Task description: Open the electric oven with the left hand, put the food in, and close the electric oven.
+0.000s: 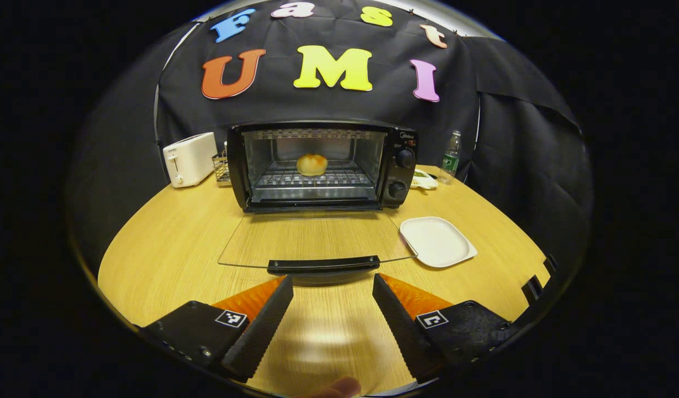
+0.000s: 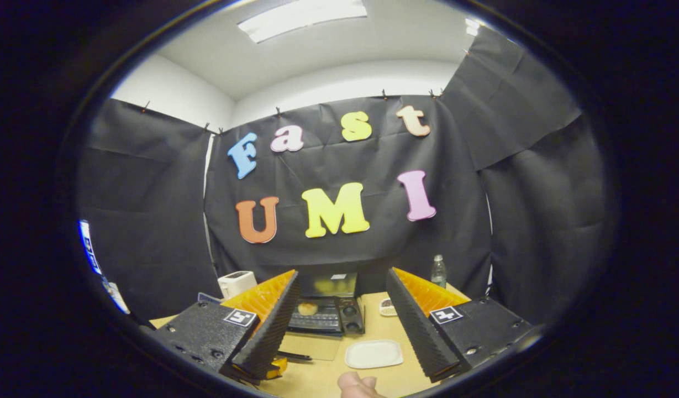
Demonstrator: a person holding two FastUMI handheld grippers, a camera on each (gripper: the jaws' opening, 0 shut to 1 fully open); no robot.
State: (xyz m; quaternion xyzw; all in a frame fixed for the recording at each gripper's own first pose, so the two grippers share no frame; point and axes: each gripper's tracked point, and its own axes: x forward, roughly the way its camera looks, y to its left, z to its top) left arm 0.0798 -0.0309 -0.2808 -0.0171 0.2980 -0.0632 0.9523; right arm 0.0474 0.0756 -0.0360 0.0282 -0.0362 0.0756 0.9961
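The round golden bread roll (image 1: 311, 164) already sits on the wire rack inside the black electric toaster oven (image 1: 322, 166), whose glass door (image 1: 311, 240) lies folded down flat over the pale wooden surface (image 1: 168, 243), so closing looks like the step in hand. The left hand-held gripper (image 1: 332, 293) hangs just short of the door's black handle bar (image 1: 324, 265), wide open and holding nothing; it would need to get under that bar and swing the door up. The right hand-held gripper (image 2: 342, 318) is raised well back, spread and empty, above the empty white square plate (image 2: 374, 354).
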